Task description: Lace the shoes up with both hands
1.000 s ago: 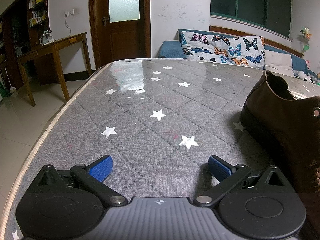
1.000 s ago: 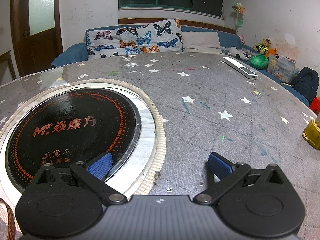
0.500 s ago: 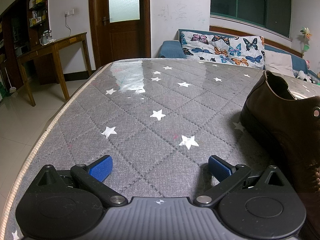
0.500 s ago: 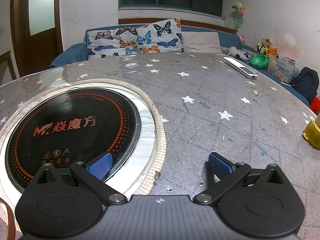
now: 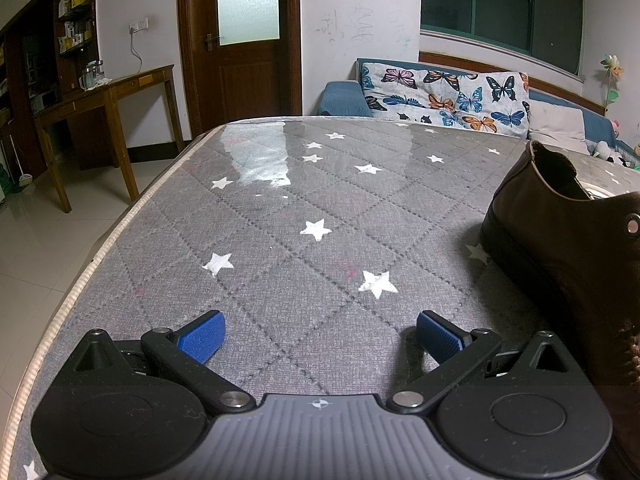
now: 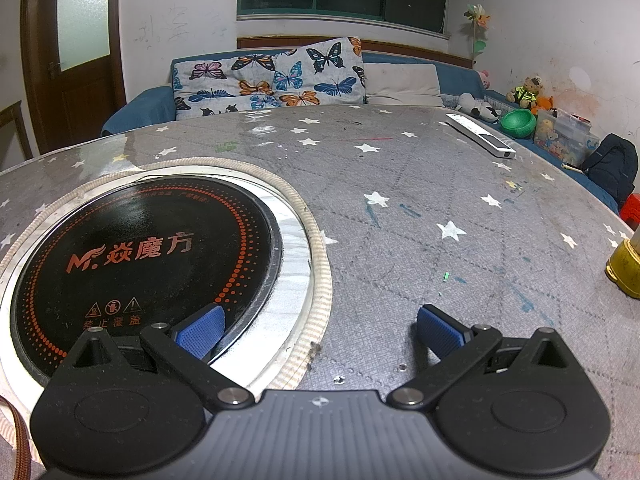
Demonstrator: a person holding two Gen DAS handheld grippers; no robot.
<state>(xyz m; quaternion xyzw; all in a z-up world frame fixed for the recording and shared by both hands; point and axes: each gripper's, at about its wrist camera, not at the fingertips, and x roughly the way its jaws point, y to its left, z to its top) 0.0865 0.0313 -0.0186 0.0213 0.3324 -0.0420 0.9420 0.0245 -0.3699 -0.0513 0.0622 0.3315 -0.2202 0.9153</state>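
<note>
Right, brown shoe sits on the starry grey table just right of the left gripper, a brown lace end showing by the right gripper. Both claws gape wide and empty, so lacing looks unstarted; next comes reaching in and pinching a lace

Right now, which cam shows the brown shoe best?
Left wrist. The brown leather shoe fills its right edge: heel, collar and one metal eyelet visible, toe cut off. The right wrist view shows none of the shoe itself, only a brown strap-like strip at its lower-left edge.
</note>
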